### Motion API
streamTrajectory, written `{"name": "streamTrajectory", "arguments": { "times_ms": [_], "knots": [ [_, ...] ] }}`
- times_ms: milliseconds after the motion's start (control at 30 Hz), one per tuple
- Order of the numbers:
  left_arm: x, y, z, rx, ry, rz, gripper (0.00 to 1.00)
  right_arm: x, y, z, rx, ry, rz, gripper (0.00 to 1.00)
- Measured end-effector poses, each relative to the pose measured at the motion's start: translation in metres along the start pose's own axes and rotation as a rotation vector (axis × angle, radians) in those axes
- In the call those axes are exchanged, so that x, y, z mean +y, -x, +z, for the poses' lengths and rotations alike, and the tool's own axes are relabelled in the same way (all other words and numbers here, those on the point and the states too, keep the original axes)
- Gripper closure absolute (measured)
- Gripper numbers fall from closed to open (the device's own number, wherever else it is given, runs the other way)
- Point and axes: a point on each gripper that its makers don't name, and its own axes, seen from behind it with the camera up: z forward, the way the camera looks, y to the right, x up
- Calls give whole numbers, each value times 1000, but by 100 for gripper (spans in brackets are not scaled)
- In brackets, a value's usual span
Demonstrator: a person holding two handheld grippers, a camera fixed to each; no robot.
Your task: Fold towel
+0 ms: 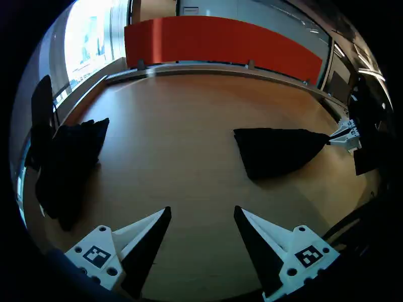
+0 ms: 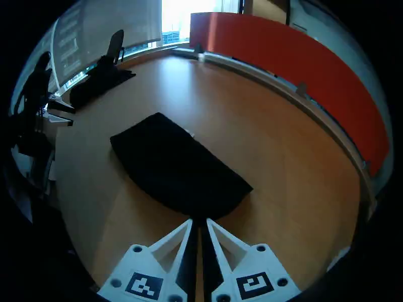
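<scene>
Our right tongs point(image 2: 200, 221) grip the towel point(image 2: 176, 166) by its corner; our left tongs point(image 1: 201, 211) hang released.
The towel's long axis runs ahead-left of the right tongs across the worktop point(image 2: 282, 151) (from the left tongs it lies ahead-right, well apart).

Right gripper point(image 2: 200, 222), jaws tight on near edge of black towel point(image 2: 171, 161) atop table point(image 2: 282, 151).
</scene>
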Motion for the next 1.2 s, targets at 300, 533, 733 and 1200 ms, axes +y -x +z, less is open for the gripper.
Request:
{"name": "streamTrajectory", "arguments": {
  "times_ms": [300, 533, 733, 1200],
  "knots": [
    [-2, 0, -9, 23, -8, -20, 8, 2, -20, -5, 19, 7, -34, 96],
    [-2, 1, -17, 30, -8, -34, 8, -5, -55, -4, 55, -5, -89, 96],
    [-4, -1, -25, 41, -11, -55, 8, -20, -89, 1, 88, -29, -145, 96],
    [-13, 4, -37, 59, -26, -92, 8, -63, -140, 14, 116, -107, -263, 96]
  ]
}}
